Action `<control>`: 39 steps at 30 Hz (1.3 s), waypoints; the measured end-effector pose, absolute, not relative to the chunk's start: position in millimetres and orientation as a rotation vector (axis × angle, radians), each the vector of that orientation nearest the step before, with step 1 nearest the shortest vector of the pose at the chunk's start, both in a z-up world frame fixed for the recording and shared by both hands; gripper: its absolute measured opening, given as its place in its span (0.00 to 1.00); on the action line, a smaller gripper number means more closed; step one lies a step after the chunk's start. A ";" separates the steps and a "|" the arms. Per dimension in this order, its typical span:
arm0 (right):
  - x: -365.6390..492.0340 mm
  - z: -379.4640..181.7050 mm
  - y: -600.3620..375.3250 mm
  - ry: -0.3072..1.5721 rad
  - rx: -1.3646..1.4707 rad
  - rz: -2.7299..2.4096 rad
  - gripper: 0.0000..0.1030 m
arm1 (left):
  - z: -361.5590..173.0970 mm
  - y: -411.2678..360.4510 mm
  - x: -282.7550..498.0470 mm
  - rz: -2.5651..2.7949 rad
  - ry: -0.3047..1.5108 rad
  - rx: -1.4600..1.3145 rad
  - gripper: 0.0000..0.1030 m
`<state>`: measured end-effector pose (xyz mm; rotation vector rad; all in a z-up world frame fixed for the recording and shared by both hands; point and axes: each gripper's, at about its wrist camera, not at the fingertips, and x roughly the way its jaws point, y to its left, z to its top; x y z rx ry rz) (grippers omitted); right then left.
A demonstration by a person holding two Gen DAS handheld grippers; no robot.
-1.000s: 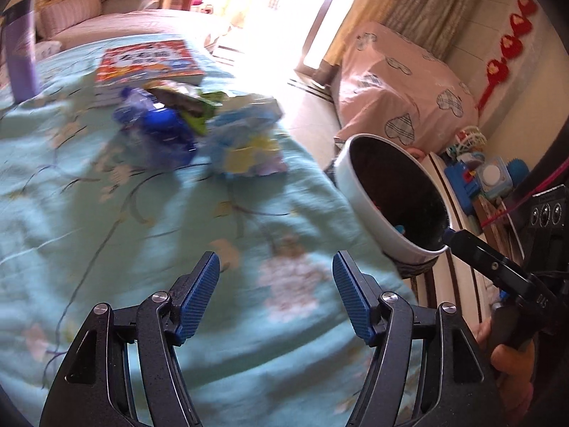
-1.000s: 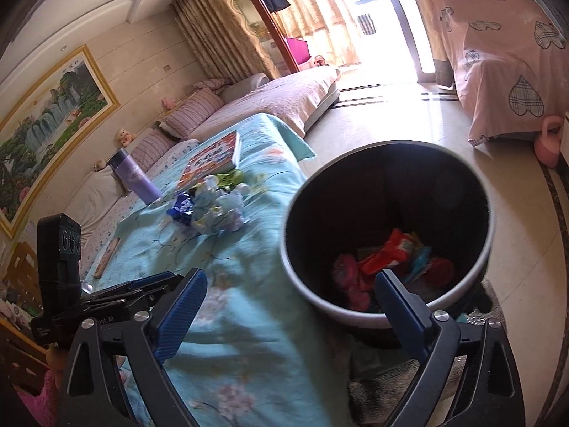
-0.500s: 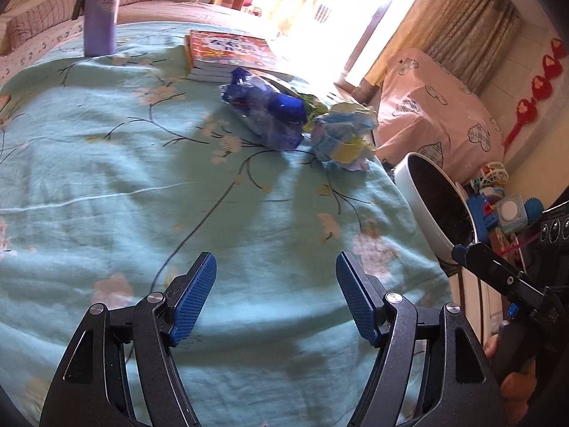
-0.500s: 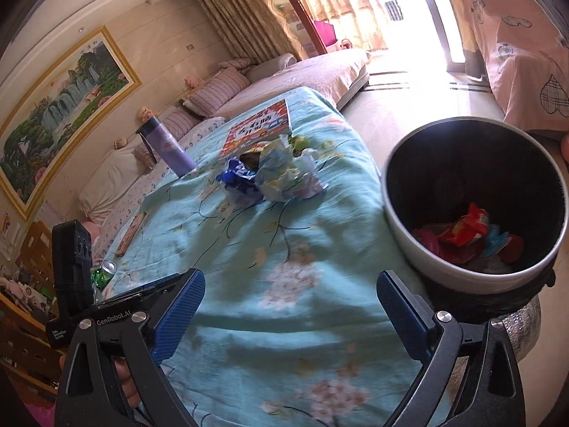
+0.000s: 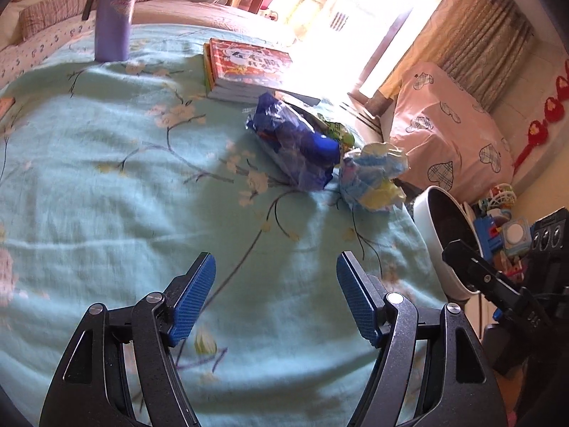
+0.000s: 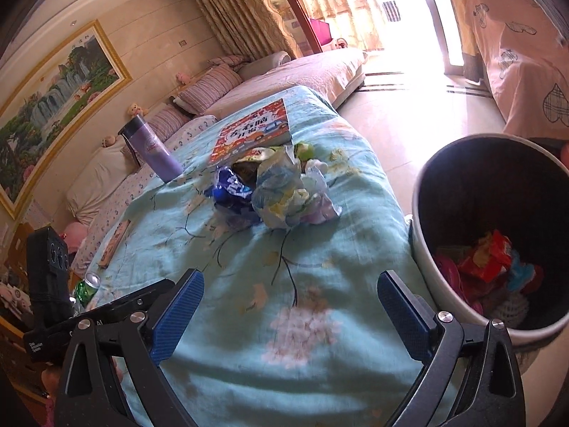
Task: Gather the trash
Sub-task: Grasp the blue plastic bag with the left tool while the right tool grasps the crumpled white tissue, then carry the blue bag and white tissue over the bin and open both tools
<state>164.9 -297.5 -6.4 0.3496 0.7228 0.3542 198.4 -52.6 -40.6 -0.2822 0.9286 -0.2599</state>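
Two hand-held grippers hover above a table draped in a pale blue flowered cloth (image 5: 106, 185), both spread wide and holding nothing. The left gripper (image 5: 275, 297) and the right gripper (image 6: 290, 315) point toward a small heap of trash near the far right part of the cloth: a crumpled blue wrapper (image 5: 295, 149) touching a ball of pale printed paper (image 5: 371, 178), with a green wrapper (image 6: 302, 149) tucked behind them.

A round bin (image 6: 423, 235) stands just beside the table's right edge, already holding red and pink wrappers. The next pickup looks best done by lowering the fingers around the paper ball — the piece nearest the bin — and closing gently on the crumpled bulk so no cloth is pinched.

Bare cloth lies between the grippers and the heap, so the approach is open. A book (image 6: 254, 133) sits just behind the trash and a purple flask (image 6: 151, 149) stands farther left; both should stay untouched. The cloth's edge falls away close beside the paper ball.
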 end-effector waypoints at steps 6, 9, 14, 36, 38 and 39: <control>193.8 -2.1 -294.8 0.709 0.339 0.371 0.86 | -41.5 -70.0 235.6 -0.242 0.922 -0.220 0.70; 210.8 -7.0 -297.5 0.726 0.345 0.361 0.79 | -45.5 -79.3 252.6 -0.231 0.919 -0.187 0.70; 233.8 -14.8 -299.8 0.748 0.368 0.364 0.78 | -50.4 -85.8 276.7 -0.233 0.909 -0.191 0.68; 192.1 -6.7 -301.1 0.705 0.359 0.422 0.02 | -35.0 -68.7 200.2 -0.350 0.846 -0.194 0.01; 184.8 -4.3 -298.7 0.700 0.360 0.429 0.02 | -33.9 -64.5 189.1 -0.356 0.851 -0.203 0.01; 181.9 -3.3 -297.6 0.697 0.359 0.432 0.02 | -33.1 -63.4 185.3 -0.357 0.851 -0.202 0.01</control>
